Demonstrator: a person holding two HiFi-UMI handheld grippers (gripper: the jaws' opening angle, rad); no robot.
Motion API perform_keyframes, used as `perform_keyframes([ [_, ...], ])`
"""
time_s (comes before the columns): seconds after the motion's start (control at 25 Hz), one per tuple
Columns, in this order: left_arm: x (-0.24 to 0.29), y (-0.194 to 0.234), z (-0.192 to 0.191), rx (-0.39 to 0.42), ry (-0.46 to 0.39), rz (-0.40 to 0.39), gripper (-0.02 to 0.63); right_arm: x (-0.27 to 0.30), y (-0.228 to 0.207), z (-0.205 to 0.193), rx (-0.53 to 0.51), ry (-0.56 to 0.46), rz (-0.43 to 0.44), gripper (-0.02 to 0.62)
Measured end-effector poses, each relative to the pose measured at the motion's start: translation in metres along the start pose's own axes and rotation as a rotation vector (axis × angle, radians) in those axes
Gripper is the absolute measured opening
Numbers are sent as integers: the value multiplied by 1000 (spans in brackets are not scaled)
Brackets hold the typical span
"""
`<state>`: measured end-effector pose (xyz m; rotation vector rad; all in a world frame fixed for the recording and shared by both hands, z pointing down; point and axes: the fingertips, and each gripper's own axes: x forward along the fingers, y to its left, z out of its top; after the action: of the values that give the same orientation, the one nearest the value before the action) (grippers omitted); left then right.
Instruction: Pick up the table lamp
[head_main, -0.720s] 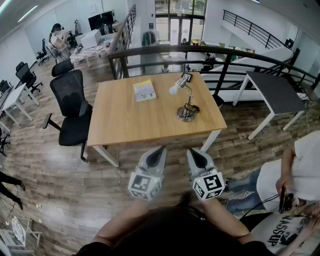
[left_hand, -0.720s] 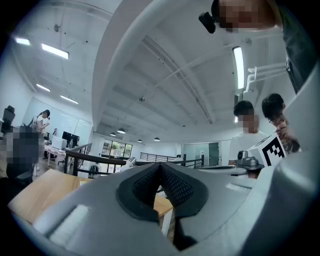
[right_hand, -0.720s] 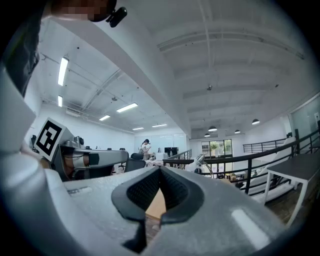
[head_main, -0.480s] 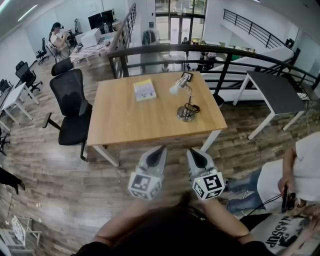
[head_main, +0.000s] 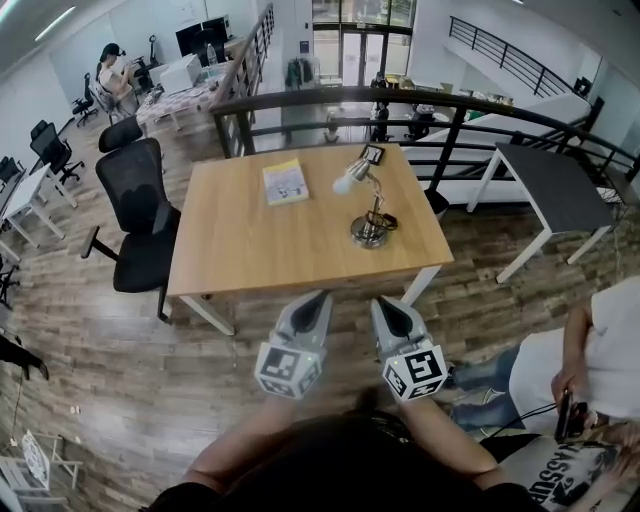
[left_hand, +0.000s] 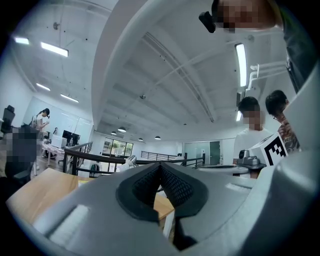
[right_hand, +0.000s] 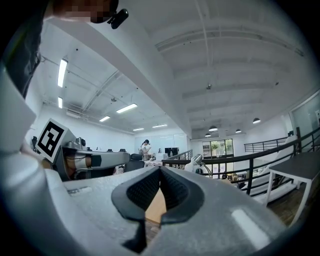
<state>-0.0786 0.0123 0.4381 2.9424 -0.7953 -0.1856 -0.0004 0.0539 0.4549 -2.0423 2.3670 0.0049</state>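
Observation:
The table lamp (head_main: 366, 205) stands on the right half of the wooden table (head_main: 240, 250): a round metal base, a bent arm and a white head pointing left. Both grippers hang side by side in front of the table's near edge, well short of the lamp. My left gripper (head_main: 320, 299) is shut with nothing in it, its dark pads meeting in the left gripper view (left_hand: 160, 166). My right gripper (head_main: 384, 303) is shut and empty too (right_hand: 160, 169). The lamp's white head shows far off above the jaws (left_hand: 130, 161) (right_hand: 196, 161).
A yellow book (head_main: 286, 181) lies on the far left part of the table and a small dark object (head_main: 373, 153) at its far edge. A black office chair (head_main: 140, 215) stands left of the table, a grey table (head_main: 555, 185) right, a black railing (head_main: 400, 100) behind. A person (head_main: 600, 350) sits at the right.
Both grippers stay shut in the same place before me. The table and lamp have drifted only slightly left in the head view.

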Motion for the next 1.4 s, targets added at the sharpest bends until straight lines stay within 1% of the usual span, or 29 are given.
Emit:
perform_keyframes([
  [0.12,25,4,-5,3,4,22,2,12,-24,-3,1,-5,15,4],
  [0.36,77,0,-9,6,5,79,2,28,-75,-2,-1,-1,71,8],
  [0.52,101,-8,-6,8,2,106,2,34,-96,-2,1,12,112,13],
  [0.64,112,-9,-6,16,-1,121,2,39,-107,1,-2,8,128,14],
  [0.96,136,10,-10,4,13,138,2,64,-128,-3,9,19,131,17],
  [1.4,185,63,-17,-9,17,113,2,125,-155,-13,9,33,89,26],
])
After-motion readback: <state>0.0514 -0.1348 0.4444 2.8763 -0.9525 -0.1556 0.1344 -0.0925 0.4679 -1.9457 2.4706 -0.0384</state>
